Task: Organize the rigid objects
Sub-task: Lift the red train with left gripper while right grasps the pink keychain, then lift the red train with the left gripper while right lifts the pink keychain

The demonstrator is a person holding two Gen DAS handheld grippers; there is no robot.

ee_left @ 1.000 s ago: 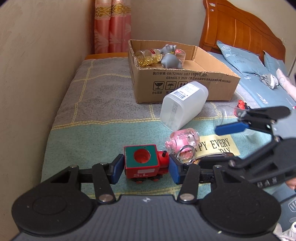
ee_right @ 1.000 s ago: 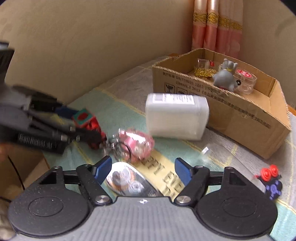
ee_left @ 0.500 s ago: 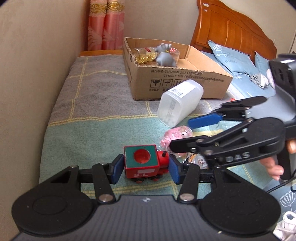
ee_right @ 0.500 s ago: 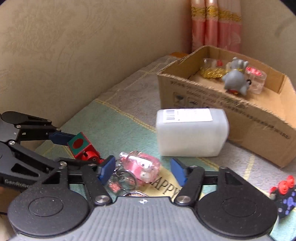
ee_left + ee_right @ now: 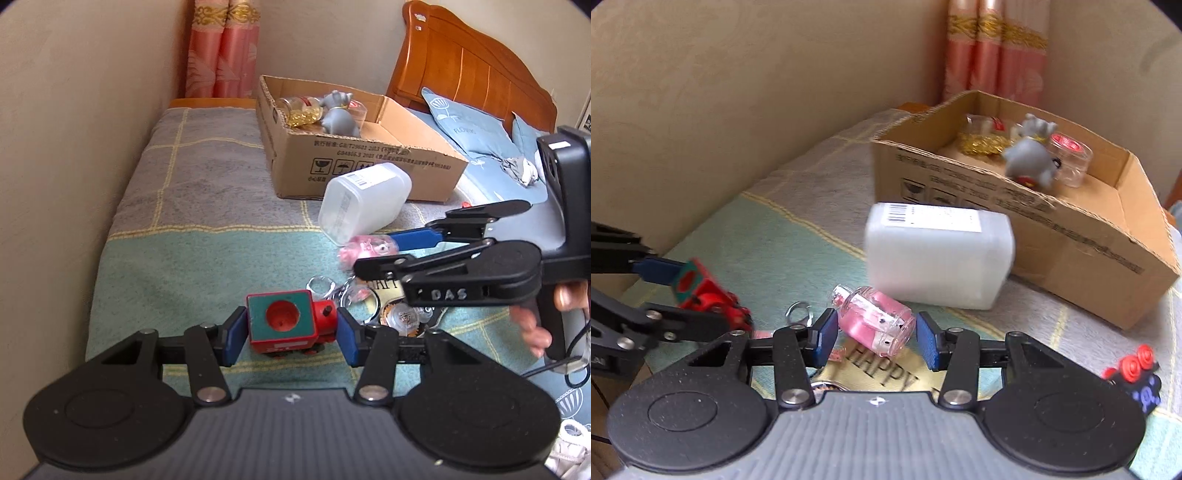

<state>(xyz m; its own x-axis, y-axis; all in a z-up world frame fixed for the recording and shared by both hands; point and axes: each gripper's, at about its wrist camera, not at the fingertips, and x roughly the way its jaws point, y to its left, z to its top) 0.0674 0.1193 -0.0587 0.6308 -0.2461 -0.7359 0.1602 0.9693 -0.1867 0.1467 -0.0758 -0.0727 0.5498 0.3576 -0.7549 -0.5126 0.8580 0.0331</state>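
Observation:
My left gripper [image 5: 291, 336] is shut on a red and green toy train [image 5: 290, 323] and holds it just above the blanket; it also shows in the right wrist view [image 5: 701, 291]. My right gripper [image 5: 874, 338] is open around a pink clear bottle [image 5: 875, 320] that lies on its side; its pads stand close on both sides without touching. The bottle shows in the left wrist view [image 5: 364, 249] under the right gripper [image 5: 391, 251]. A cardboard box [image 5: 1071, 236] holds a grey figurine [image 5: 1030, 158], a gold-filled jar [image 5: 982, 136] and a clear jar [image 5: 1069, 158].
A white plastic container [image 5: 938, 254] lies on its side before the box. Key rings [image 5: 351, 295] and a round trinket [image 5: 400, 315] lie by a "HAPPY" label. A red and blue toy [image 5: 1134, 376] sits at the right. Walls stand left; a bed headboard [image 5: 472, 66] behind.
My right gripper has moved forward and down so the pink bottle now sits between its pads, which have narrowed. My left gripper has kept hold of the train and lifted a little.

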